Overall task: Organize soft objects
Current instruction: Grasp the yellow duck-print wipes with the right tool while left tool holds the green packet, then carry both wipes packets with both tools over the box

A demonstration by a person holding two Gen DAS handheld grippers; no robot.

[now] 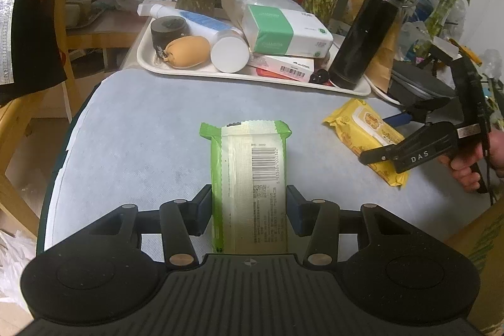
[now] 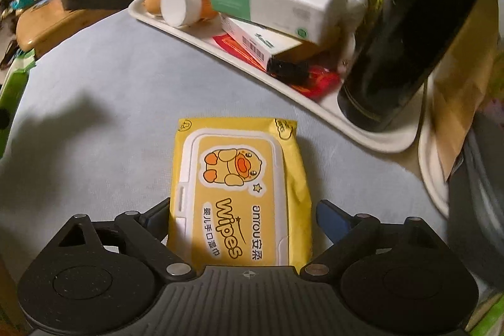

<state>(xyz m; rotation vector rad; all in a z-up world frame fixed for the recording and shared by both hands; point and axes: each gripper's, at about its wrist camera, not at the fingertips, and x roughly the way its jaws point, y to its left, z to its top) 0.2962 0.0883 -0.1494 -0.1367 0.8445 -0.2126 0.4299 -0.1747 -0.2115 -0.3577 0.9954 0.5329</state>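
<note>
The left gripper (image 1: 249,205) clamps the green-and-white soft wipes pack (image 1: 249,178) mid-table, while the right gripper (image 2: 242,219), jaws unclosed, should squeeze the yellow wipes pack (image 2: 239,188) gently, evenly near the tray-side edge.

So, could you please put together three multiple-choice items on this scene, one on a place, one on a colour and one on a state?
1. Where does the black flask stand?
A. on the white tray
B. on the bare tablecloth
C. on a chair

2. What colour is the pack with the duck picture?
A. green
B. yellow
C. red

3. How does the left gripper stand toward the green pack?
A. its pads press the pack's sides
B. it hangs wide open above the tray
C. it is shut empty

Key: 1 A, its base sits at the tray's right end; 2 B, yellow wrapper and lid; 3 A, both pads meet the pack's edges.
</note>
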